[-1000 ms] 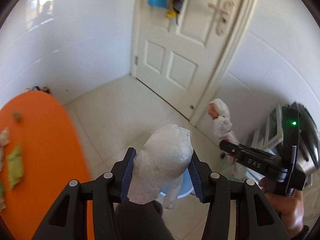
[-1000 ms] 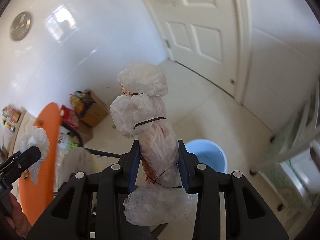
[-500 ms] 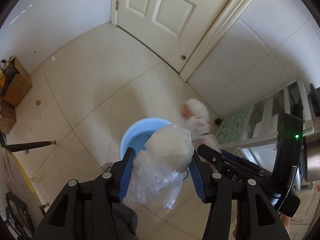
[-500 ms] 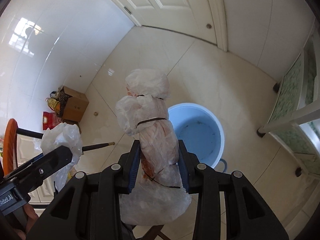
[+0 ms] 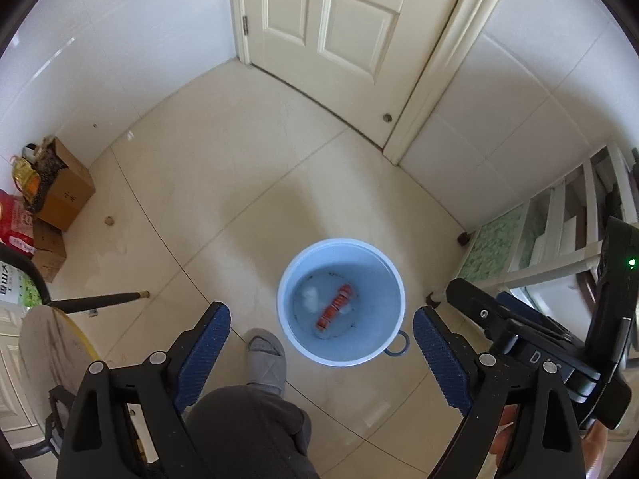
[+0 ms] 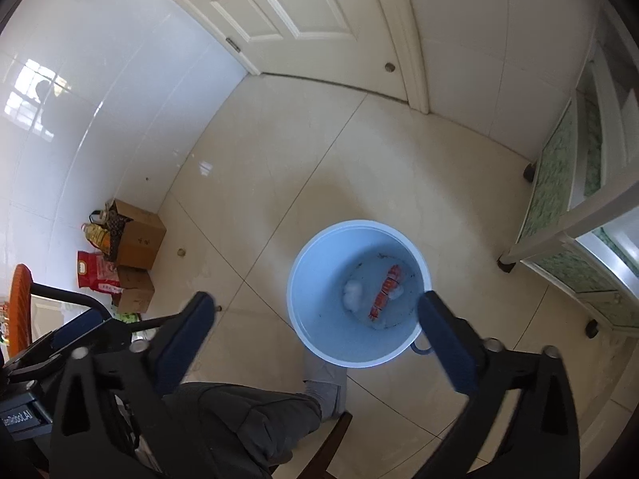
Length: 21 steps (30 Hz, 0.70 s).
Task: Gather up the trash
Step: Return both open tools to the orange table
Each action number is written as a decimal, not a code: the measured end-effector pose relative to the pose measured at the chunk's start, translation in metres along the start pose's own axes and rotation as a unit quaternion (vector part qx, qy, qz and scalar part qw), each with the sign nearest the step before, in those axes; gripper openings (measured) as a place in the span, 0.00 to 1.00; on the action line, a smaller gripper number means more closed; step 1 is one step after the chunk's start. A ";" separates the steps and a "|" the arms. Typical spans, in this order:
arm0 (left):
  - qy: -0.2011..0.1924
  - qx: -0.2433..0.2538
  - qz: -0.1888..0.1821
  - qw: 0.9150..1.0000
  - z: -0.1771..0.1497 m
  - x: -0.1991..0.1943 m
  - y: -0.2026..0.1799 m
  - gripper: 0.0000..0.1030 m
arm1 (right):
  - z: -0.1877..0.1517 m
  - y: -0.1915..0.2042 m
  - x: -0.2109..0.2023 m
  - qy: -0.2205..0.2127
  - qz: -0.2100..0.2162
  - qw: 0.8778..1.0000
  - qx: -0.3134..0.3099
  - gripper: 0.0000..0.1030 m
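Both wrapped bundles have left my tools since a second ago, when each was clamped between a pair of pads.

Item 1: left gripper [image 5: 321, 329], jaws spreading apart, nothing between them, hanging over the floor beside the bucket.
Item 2: right gripper [image 6: 315, 319], jaws likewise spreading wide, nothing between them; its right pad overlaps the bucket rim in that view.
Item 3: blue bucket [image 5: 287, 291], upright on the tiled floor, near a white door [image 5: 339, 40].
Item 4: white wad [image 5: 309, 295], lying on the bucket bottom.
Item 5: orange-streaked bundle [image 5: 334, 308], lying just beside the wad, also inside.
Item 6: grey slipper [image 5: 266, 353], next to the bucket.
Item 7: cardboard boxes [image 5: 66, 195], against the wall, well apart.
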<state>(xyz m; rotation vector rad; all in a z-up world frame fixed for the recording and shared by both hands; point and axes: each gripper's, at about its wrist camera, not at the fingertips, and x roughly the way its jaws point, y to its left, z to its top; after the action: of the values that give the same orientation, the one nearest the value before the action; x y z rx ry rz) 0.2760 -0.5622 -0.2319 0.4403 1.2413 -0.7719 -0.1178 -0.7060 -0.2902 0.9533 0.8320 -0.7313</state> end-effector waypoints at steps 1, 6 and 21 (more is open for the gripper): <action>-0.008 0.000 0.001 1.000 -0.010 -0.011 -0.003 0.89 | -0.001 0.003 -0.007 -0.006 -0.001 1.000 0.001 1.00; -0.067 -0.006 0.000 0.998 -0.047 -0.080 0.006 0.91 | -0.007 0.028 -0.054 -0.044 0.009 0.999 -0.014 1.00; -0.255 -0.061 0.032 0.964 -0.201 -0.299 0.095 0.94 | -0.061 0.189 -0.180 -0.140 0.083 0.976 -0.146 1.00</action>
<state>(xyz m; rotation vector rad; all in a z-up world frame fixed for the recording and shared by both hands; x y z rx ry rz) 0.1730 -0.2764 -0.0151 0.1610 0.7808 -0.6925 -0.0657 -0.5462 -0.0818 0.6289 0.5836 -0.5635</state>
